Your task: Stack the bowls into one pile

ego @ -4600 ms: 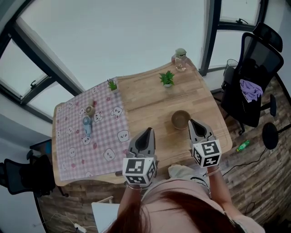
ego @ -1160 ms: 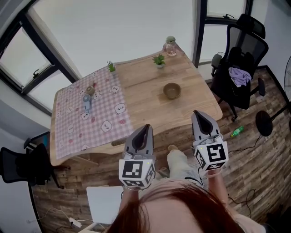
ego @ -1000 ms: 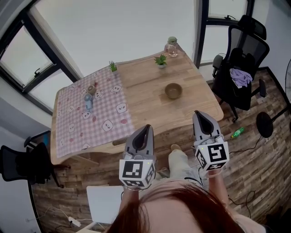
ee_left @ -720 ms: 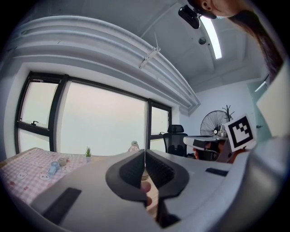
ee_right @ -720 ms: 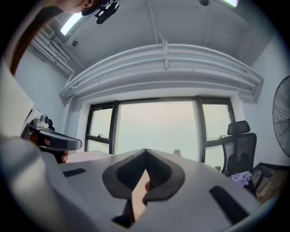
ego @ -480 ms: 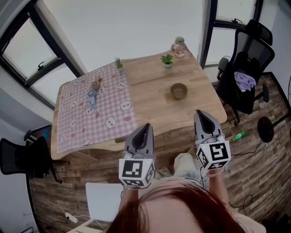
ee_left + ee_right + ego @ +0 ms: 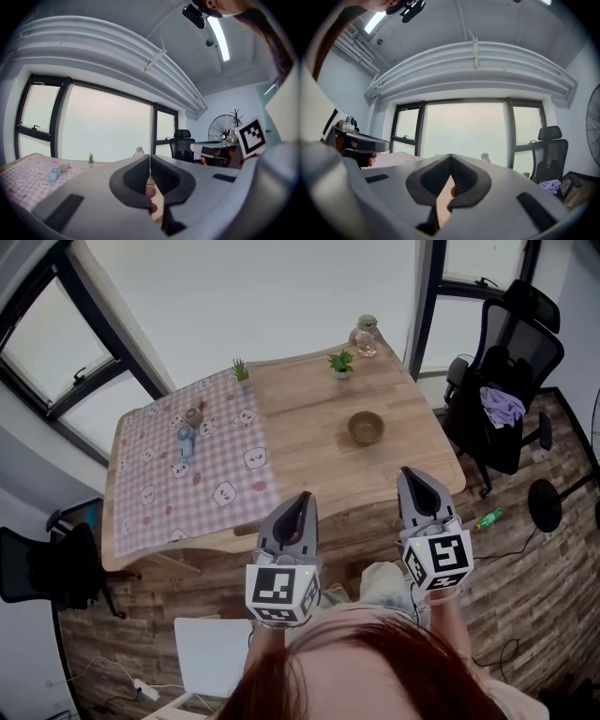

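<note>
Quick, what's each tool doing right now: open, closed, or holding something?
Left tool: closed, holding nothing.
Right tool: closed, holding nothing.

2 grippers: left gripper, right gripper. 1 wooden table ahead of both. 1 brown bowl ahead of the right gripper; can't tell if more sit nested in it. 2 potted plants far ahead: left plant, right plant. 1 glass jar beyond them. 1 checked cloth ahead-left of the left gripper, carrying 1 small cup and 1 blue bottle. 2 office chairs: right chair right of the right gripper, left chair left of the left gripper. 1 green bottle on the floor, right of the right gripper.
</note>
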A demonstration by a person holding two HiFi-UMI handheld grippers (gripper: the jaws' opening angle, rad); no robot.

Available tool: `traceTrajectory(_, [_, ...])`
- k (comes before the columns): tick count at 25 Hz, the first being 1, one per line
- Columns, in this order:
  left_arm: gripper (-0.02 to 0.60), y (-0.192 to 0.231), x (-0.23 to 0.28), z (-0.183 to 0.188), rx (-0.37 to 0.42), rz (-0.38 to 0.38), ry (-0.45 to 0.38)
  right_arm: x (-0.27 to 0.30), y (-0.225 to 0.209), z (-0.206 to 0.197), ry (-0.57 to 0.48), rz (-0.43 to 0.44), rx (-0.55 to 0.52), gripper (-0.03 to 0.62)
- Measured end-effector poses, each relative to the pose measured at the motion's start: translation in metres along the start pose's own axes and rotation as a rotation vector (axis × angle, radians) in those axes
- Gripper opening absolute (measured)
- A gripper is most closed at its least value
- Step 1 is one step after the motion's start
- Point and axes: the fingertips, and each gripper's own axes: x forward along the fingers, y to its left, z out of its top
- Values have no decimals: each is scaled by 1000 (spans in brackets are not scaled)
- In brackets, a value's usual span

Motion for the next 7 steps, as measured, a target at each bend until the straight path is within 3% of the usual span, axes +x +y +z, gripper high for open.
traceTrajectory(7, [11, -3, 6, -3, 4, -7, 15, 1, -9, -2, -3, -14, 23, 0])
